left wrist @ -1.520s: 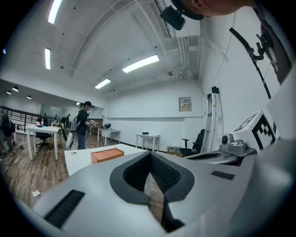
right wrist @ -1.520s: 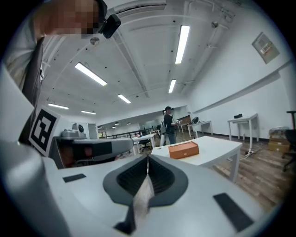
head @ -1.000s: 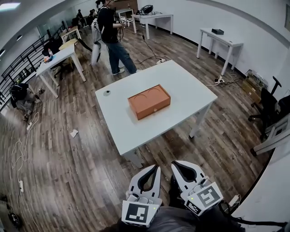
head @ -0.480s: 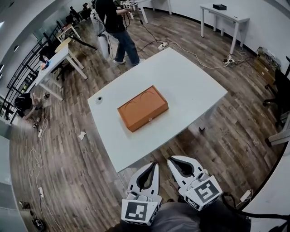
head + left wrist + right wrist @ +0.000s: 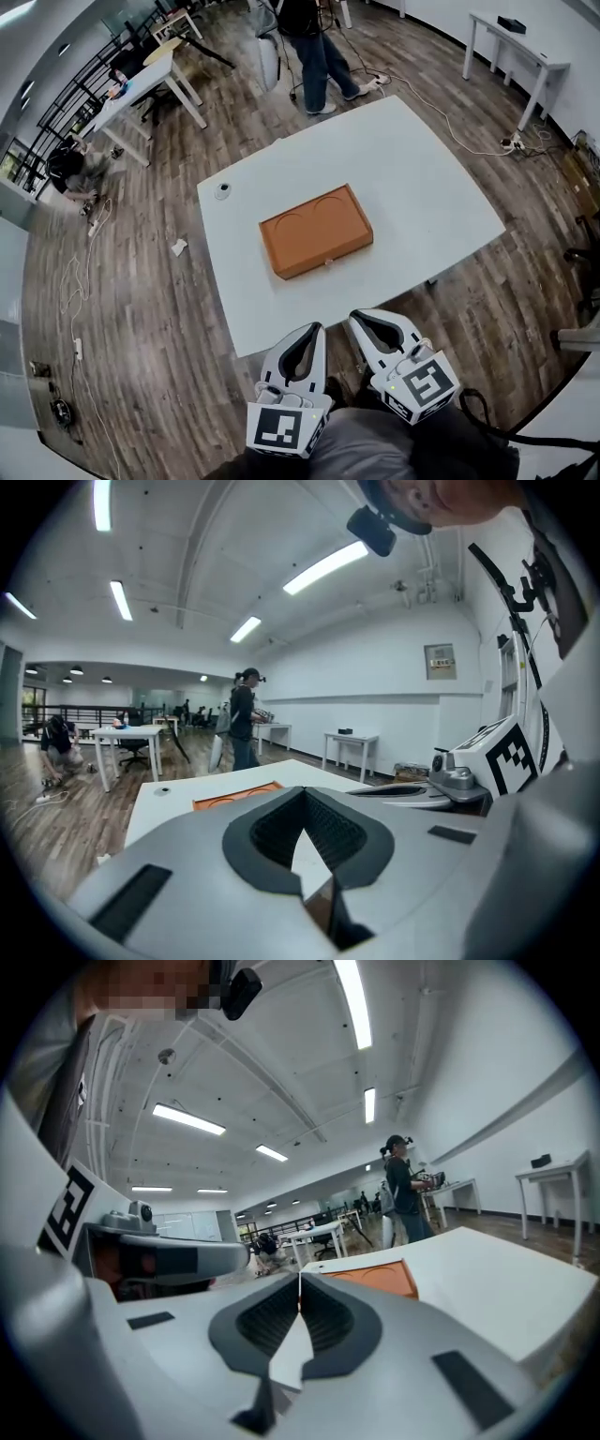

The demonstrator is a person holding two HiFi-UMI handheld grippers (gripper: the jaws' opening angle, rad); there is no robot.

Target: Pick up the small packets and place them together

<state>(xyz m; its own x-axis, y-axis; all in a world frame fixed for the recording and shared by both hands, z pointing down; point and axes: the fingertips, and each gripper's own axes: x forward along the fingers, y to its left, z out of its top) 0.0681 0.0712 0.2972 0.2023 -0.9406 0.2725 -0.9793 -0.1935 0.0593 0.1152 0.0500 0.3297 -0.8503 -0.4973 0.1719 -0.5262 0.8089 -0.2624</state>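
Note:
An orange flat box (image 5: 316, 230) with two round recesses in its lid lies in the middle of the white table (image 5: 431, 197). It also shows as an orange slab (image 5: 236, 796) in the left gripper view and an orange box (image 5: 375, 1280) in the right gripper view. No small packets show in any view. My left gripper (image 5: 316, 329) and right gripper (image 5: 357, 319) hang side by side just short of the table's near edge. Both are shut with nothing between the jaws, tips meeting in the left gripper (image 5: 302, 790) and the right gripper (image 5: 300, 1277) views.
A small round grey object (image 5: 222, 190) sits near the table's far left corner. A person (image 5: 314, 42) stands beyond the far edge. Other tables (image 5: 141, 84) and a seated person (image 5: 73, 169) are at the left. Cables and a paper scrap (image 5: 178, 247) lie on the wooden floor.
The table and orange box have come nearer to me. Both grippers, still shut, now sit close to the table's near edge.

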